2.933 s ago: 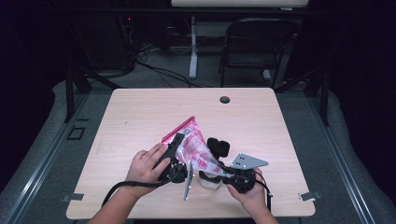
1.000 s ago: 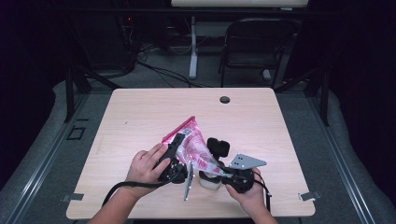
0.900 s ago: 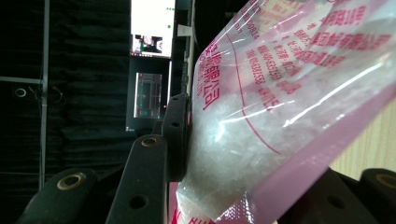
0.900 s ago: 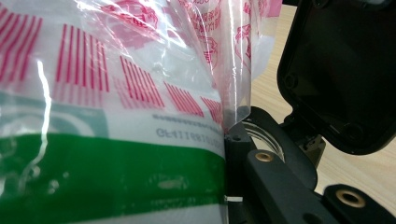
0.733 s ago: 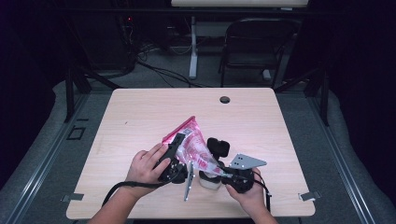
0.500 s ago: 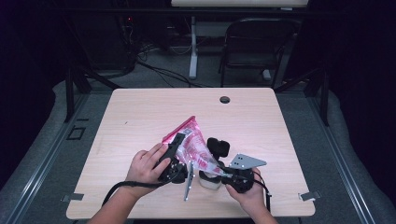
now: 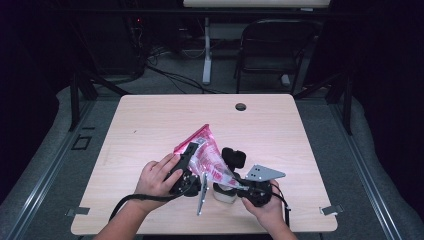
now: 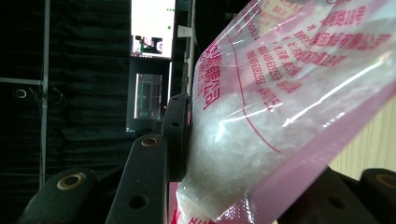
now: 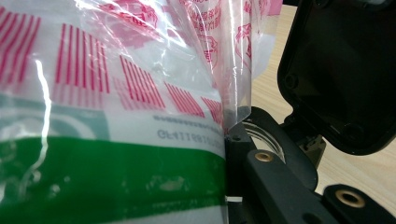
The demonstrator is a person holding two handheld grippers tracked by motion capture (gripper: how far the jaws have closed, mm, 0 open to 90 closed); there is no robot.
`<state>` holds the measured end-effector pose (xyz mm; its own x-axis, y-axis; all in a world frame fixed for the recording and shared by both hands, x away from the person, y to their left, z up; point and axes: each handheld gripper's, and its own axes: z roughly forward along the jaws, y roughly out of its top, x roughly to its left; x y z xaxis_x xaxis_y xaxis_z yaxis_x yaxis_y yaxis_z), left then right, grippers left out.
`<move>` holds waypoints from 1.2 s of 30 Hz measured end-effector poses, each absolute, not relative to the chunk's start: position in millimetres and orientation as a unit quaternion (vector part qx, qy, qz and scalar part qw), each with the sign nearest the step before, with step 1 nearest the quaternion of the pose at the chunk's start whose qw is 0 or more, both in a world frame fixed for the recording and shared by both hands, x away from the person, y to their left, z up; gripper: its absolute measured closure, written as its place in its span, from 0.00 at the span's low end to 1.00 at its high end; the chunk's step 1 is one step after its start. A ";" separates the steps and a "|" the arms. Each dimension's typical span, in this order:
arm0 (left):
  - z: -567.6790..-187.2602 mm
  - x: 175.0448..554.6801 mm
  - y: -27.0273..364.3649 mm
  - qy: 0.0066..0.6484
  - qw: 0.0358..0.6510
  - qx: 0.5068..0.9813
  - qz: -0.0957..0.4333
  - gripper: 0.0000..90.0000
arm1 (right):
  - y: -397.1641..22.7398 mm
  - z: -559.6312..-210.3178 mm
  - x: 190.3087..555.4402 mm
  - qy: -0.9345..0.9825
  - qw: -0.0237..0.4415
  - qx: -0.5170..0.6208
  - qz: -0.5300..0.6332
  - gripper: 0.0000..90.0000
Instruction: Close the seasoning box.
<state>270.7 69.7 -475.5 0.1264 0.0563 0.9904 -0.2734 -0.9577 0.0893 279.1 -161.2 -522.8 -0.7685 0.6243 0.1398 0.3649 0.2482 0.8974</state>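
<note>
Above the surface point(image 7: 150, 130), each hand-held gripper, left point(image 7: 192, 172) and right point(image 7: 240, 187), pinches the bag point(image 7: 207, 160), tilted over a white jar point(image 7: 224, 194). Pouring step; next, tip the bag further.

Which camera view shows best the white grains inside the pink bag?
The left gripper view: the white grains fill the bag beside a tool jaw. The right gripper view shows printed film; the high view shows the whole bag, small.

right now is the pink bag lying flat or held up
Held up: the pink bag slants above the table, gripped by the left hand-held gripper and right hand-held gripper.
</note>
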 end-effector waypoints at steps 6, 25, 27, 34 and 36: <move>-475.5 270.7 69.5 -0.073 0.126 0.740 0.657 0.76 | -161.3 -522.7 279.2 0.780 0.124 0.317 0.525 0.98; -475.1 270.3 68.7 -0.072 0.127 0.741 0.655 0.76 | -161.3 -523.1 279.5 0.781 0.123 0.318 0.524 0.98; -475.1 270.3 68.6 -0.073 0.127 0.741 0.656 0.76 | -161.3 -523.1 279.5 0.781 0.123 0.317 0.524 0.98; -475.1 269.5 68.2 -0.072 0.130 0.740 0.656 0.75 | -161.3 -523.1 279.5 0.781 0.123 0.317 0.523 0.98; -475.1 269.5 68.2 -0.073 0.130 0.740 0.656 0.75 | -161.2 -523.5 279.7 0.781 0.122 0.317 0.524 0.98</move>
